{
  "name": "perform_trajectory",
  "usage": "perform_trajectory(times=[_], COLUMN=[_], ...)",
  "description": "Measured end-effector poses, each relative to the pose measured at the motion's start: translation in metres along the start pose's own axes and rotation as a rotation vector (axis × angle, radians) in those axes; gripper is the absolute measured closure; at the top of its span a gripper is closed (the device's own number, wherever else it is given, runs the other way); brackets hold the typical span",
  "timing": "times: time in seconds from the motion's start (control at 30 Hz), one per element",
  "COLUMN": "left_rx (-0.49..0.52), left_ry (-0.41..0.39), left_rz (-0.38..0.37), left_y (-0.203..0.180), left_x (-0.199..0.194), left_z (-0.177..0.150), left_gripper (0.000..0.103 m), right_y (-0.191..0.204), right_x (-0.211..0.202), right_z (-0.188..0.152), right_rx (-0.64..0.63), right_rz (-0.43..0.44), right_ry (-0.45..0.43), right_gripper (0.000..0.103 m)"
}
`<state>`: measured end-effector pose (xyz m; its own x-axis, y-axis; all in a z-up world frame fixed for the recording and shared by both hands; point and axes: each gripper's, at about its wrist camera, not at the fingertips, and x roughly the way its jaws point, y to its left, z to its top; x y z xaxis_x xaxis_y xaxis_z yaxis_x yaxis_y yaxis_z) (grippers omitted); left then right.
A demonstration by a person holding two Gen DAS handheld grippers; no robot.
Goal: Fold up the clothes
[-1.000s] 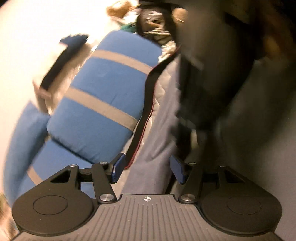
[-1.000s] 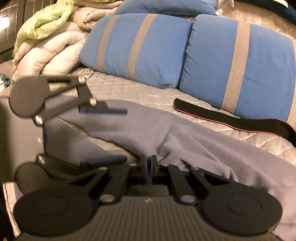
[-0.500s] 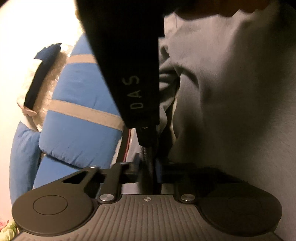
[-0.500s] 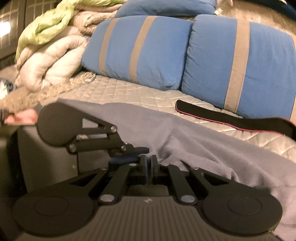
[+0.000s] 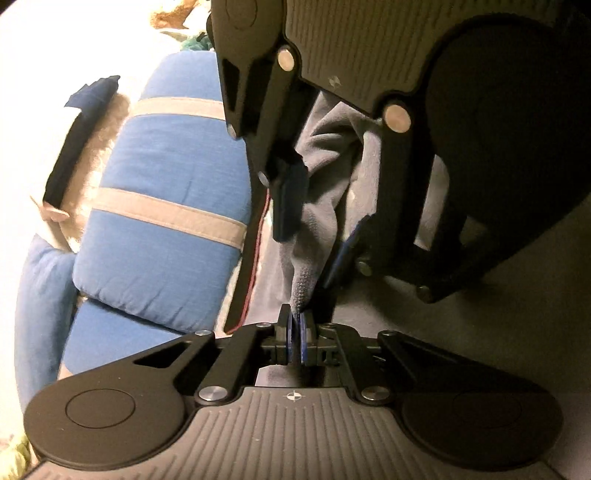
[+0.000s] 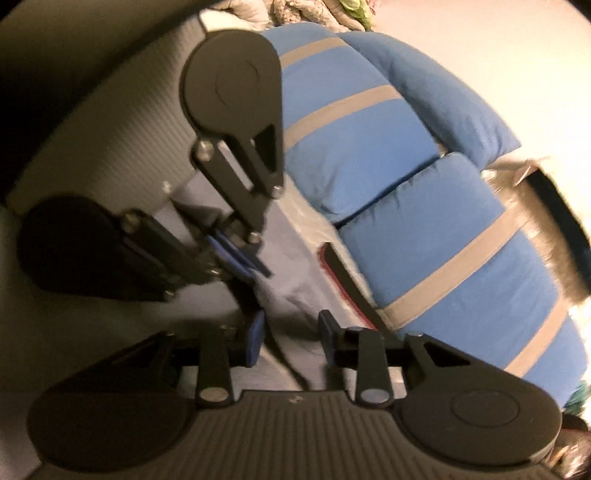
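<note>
A grey garment hangs bunched in front of the left wrist camera. My left gripper is shut on a corner of it, the blue pads pinching the cloth. Just above, my right gripper points back toward it with its jaws opening, and a fold of the garment runs loose between the fingers. In the right wrist view the right gripper shows a wide gap over the grey garment, its pads not pressing. There the left gripper sits close at upper left, blurred.
Two blue pillows with grey stripes lie along the quilted bedspread, also seen as blue pillows on the left. A black strap with a red edge lies before them. Crumpled blankets are piled beyond.
My left gripper went from open to shut on the garment's corner. My right gripper rolled sideways, came close to the left one, and its jaws parted from shut.
</note>
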<state>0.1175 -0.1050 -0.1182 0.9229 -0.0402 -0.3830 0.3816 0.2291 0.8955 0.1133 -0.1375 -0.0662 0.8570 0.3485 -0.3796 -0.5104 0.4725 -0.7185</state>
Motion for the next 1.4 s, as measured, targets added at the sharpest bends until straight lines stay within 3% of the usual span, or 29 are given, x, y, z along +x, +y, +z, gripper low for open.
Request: perform_trajectory(times=[0.13,0.3,0.47,0.57,0.67,0.97,1.0,1.07,1.13,1.2,1.27,1.4], left_rx=[-0.018,-0.109,-0.107,-0.077,-0.062,-0.049,-0.079,-0.166,-0.279,-0.419,-0.529,-0.64], left_ry=[-0.019,-0.045,-0.071,-0.086,-0.087,-0.062,-0.051,-0.037,-0.031,0.012,0.066,0.226], left_rz=[-0.044,-0.119,-0.137,-0.133,-0.133,-0.109,-0.131,-0.189,-0.251,-0.288,-0.26,-0.134], left_y=[0.007,0.026,0.03,0.027,0.024,0.016,0.02,0.033,0.055,0.082,0.105,0.149], left_x=[-0.003,-0.005,-0.008,-0.01,-0.011,-0.013,-0.015,-0.02,-0.024,-0.025,-0.026,-0.009], left_z=[-0.002,-0.004,-0.005,-0.004,-0.002,0.0,-0.002,-0.01,-0.022,-0.041,-0.067,-0.139], left_gripper=[0.099,0.099,0.099,0.099,0.099,0.092,0.09,0.07,0.058,0.053,0.054,0.054], right_y=[0.007,0.02,0.032,0.038,0.043,0.038,0.037,0.036,0.034,0.033,0.033,0.033], right_x=[0.002,0.001,0.007,0.009,0.009,0.016,0.017,0.02,0.021,0.022,0.023,0.024], right_z=[-0.005,-0.008,-0.004,-0.002,-0.004,0.0,0.0,-0.001,-0.002,-0.002,-0.001,0.0], right_rx=[-0.092,-0.217,-0.318,-0.359,-0.384,-0.306,-0.298,-0.282,-0.266,-0.257,-0.251,-0.24], right_rz=[-0.036,-0.084,-0.122,-0.122,-0.109,-0.117,-0.118,-0.118,-0.116,-0.113,-0.111,-0.102], right_ry=[-0.003,-0.042,-0.072,-0.086,-0.084,-0.057,-0.051,-0.041,-0.03,-0.023,-0.016,-0.003], right_gripper=[0.064,0.064,0.064,0.072,0.094,0.096,0.096,0.096,0.096,0.097,0.097,0.097])
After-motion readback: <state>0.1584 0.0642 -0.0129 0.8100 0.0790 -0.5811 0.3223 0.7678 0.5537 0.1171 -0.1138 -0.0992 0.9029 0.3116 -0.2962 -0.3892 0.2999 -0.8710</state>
